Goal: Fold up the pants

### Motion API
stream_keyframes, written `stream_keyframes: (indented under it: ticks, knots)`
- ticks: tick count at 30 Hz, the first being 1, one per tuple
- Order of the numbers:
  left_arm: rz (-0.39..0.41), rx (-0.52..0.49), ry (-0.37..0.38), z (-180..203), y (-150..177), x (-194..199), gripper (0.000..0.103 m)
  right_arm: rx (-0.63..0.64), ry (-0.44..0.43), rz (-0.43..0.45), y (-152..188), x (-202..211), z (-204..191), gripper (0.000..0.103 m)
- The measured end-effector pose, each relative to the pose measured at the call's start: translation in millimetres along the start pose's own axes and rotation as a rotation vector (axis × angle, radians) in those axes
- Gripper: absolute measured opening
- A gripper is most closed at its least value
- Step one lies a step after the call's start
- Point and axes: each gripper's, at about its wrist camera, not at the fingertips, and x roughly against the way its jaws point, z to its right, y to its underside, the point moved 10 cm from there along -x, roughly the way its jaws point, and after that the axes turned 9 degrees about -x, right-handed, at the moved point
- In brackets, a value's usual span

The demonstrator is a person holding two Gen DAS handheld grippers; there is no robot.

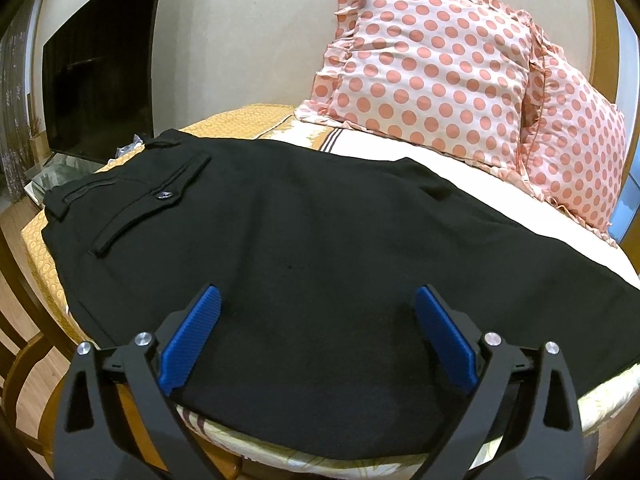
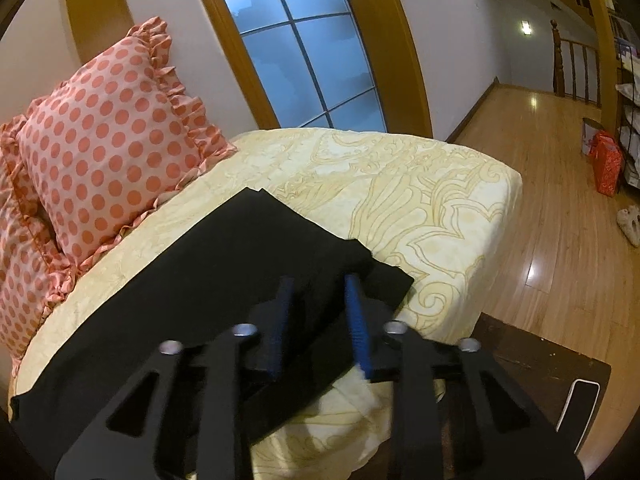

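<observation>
Lying lengthwise, pants [image 1: 304,240], waistband leftward, left gripper [image 1: 318,300] spread, right gripper [image 2: 320,284] part-closed over cuffs.

From my feed the bed [image 2: 440,200] had a cream patterned cover, with black pants [image 1: 280,240] spread flat across it and two pink polka-dot pillows [image 1: 432,68] propped at the far side.

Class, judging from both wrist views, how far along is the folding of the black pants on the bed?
Done: the pants lie flat on the bed, apparently legs together. In hand: the right gripper hangs at the cuff end, fingers partly apart, grip unclear; the left gripper is open above the seat. Left: the cross folds.
</observation>
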Motion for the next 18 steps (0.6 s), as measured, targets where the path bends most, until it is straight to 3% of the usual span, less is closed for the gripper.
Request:
stream_keyframes:
  ticks: [4, 7, 10, 15, 18]
  knots:
    - [-0.002, -0.005, -0.005, 0, -1, -1, 0.101, -0.021, -0.052, -0.01, -3, -2, -2, 0.002]
    - [-0.004, 0.0, 0.006, 0, -2, -1, 0.101, -0.039, -0.083, 0.062, -16, 20, -5, 0.002]
    - [-0.004, 0.01, 0.019, -1, -3, -1, 0.101, -0.022, -0.038, 0.095, -14, 38, 2, 0.002]
    - [-0.001, 0.006, 0.018, 0, -2, -1, 0.101, -0.085, 0.017, 0.03, 6, 23, 26, 0.002]
    - [0.001, 0.002, 0.023, 1, -3, -1, 0.101, -0.048, 0.03, 0.038, 3, 22, 20, 0.002]
